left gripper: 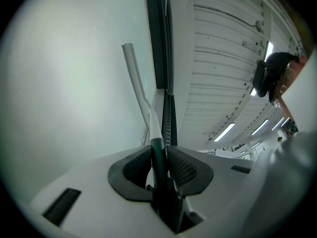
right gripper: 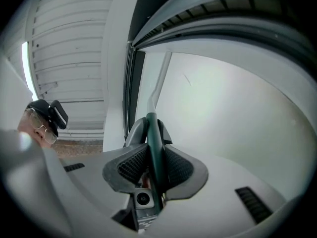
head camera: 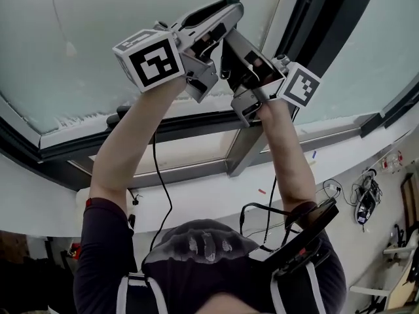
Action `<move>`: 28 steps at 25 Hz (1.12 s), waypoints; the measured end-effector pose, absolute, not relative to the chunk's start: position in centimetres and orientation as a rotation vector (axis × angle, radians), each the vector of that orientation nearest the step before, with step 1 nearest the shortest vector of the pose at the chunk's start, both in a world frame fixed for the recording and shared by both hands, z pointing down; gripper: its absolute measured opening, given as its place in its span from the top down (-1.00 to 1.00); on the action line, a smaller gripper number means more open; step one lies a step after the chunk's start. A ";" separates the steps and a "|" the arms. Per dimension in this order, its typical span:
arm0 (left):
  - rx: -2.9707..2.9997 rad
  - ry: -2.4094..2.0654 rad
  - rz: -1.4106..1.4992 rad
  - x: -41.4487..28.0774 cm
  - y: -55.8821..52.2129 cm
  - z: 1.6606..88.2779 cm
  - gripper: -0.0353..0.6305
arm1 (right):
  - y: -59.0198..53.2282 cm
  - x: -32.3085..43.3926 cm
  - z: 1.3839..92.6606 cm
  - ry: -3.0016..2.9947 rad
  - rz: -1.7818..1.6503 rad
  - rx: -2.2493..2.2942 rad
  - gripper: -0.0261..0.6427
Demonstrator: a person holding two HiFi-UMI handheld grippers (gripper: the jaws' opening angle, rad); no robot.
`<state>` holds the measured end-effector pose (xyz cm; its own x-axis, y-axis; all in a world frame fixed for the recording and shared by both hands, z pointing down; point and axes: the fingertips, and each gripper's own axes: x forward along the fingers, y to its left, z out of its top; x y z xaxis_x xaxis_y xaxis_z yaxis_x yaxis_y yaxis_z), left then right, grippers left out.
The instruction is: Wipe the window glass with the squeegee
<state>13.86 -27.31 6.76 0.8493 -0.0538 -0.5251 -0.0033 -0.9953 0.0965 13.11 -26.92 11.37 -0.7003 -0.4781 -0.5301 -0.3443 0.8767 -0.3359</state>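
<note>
Dark squeegee handle (left gripper: 157, 148) clamped in left gripper (left gripper: 159, 162) and right gripper (right gripper: 154, 162), shaft seemingly against window glass (left gripper: 74, 93)

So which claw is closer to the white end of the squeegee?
Left. The left claw grips the squeegee right below its white part; the right claw grips further down the handle, behind it.

Both forearms reach up toward 12 o'clock; the left tongs (head camera: 226, 8) and right tongs (head camera: 230, 44) nearly meet before the window glass (head camera: 85, 38); a dark frame (head camera: 78, 146) crosses from 9 to 3 o'clock; a black cable (head camera: 160, 195) hangs near centre.
</note>
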 end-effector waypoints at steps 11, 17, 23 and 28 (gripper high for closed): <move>2.884 0.007 -0.800 13.8 -29.8 9.4 0.58 | -29.3 13.1 14.1 2.371 -0.363 -0.608 0.62; 2.840 0.046 -0.811 12.7 -28.0 14.8 0.58 | -27.2 12.0 19.3 2.376 -0.384 -0.653 0.62; 2.789 0.054 -0.751 13.0 -28.2 16.8 0.58 | -27.3 12.2 21.2 2.344 -0.432 -0.701 0.62; 2.733 0.062 -0.722 13.3 -28.7 17.3 0.58 | -27.5 12.3 21.6 2.303 -0.508 -0.724 0.62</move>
